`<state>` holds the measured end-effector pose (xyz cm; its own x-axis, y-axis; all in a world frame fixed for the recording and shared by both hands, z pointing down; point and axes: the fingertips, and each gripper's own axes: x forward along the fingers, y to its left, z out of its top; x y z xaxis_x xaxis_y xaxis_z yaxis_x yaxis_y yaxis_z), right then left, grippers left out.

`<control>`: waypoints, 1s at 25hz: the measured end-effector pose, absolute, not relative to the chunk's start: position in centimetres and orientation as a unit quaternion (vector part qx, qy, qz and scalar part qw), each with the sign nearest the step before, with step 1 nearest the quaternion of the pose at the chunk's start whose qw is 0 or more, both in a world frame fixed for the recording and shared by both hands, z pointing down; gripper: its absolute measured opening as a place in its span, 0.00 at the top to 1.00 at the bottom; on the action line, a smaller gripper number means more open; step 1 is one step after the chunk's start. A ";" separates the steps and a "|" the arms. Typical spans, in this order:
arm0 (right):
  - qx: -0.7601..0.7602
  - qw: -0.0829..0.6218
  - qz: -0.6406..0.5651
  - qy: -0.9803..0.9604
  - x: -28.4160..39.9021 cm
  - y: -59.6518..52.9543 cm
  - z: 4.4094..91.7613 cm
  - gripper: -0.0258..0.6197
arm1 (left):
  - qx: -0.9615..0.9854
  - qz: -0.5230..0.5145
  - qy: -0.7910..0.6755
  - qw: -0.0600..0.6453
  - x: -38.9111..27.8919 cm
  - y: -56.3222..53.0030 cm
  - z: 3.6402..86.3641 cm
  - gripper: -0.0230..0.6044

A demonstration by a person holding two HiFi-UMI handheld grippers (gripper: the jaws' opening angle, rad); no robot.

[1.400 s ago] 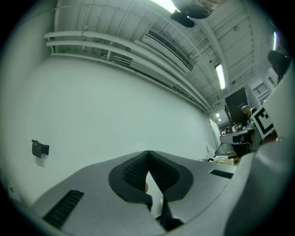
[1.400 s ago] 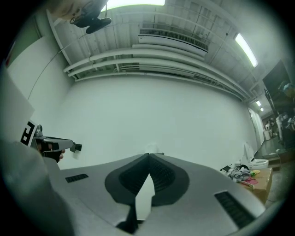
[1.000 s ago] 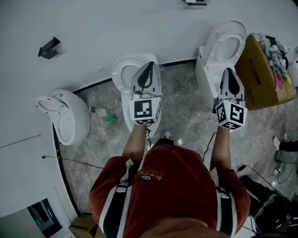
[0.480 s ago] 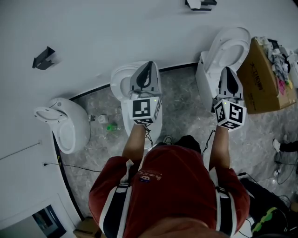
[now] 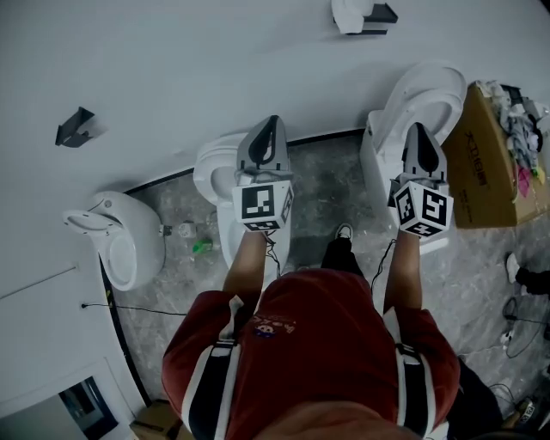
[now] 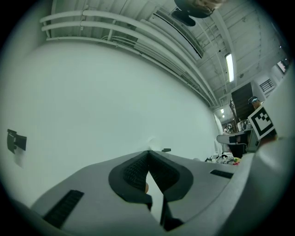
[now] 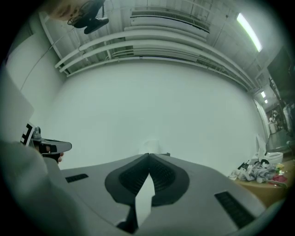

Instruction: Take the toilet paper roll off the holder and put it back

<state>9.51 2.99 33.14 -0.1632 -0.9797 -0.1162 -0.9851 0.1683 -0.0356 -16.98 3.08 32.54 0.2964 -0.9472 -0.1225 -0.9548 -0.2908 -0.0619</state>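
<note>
Jaws meet: left gripper, right gripper; head view adds toilets.

Washroom mock-up inside an industrial hall: toilet, second toilet and urinal along a bare white partition wall bearing a toilet paper holder, cluttered cardboard box, exposed ceiling pipes, strip light.

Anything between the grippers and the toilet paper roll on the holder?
Nothing visible. Past the shut fingers of the left gripper and right gripper, only bare wall shows ahead, up to the toilet paper roll on its holder. The toilets beneath stand on the floor, below that line.
</note>
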 end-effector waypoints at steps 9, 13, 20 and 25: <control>-0.628 0.060 0.013 0.776 16.1 -7.3 32.9 0.95 | -0.789 0.028 0.609 0.074 -10.9 -5.9 31.4 0.93; -0.617 0.066 0.009 0.784 18.3 -11.0 33.0 0.95 | -0.779 0.028 0.621 0.075 -8.9 -9.0 31.3 0.93; -0.594 0.072 -0.002 0.801 21.0 -16.7 33.4 0.95 | -0.762 0.022 0.643 0.079 -5.9 -13.5 30.8 0.93; -0.578 0.073 -0.002 0.813 21.2 -19.7 33.6 0.95 | -0.745 0.023 0.662 0.082 -5.8 -15.5 30.8 0.93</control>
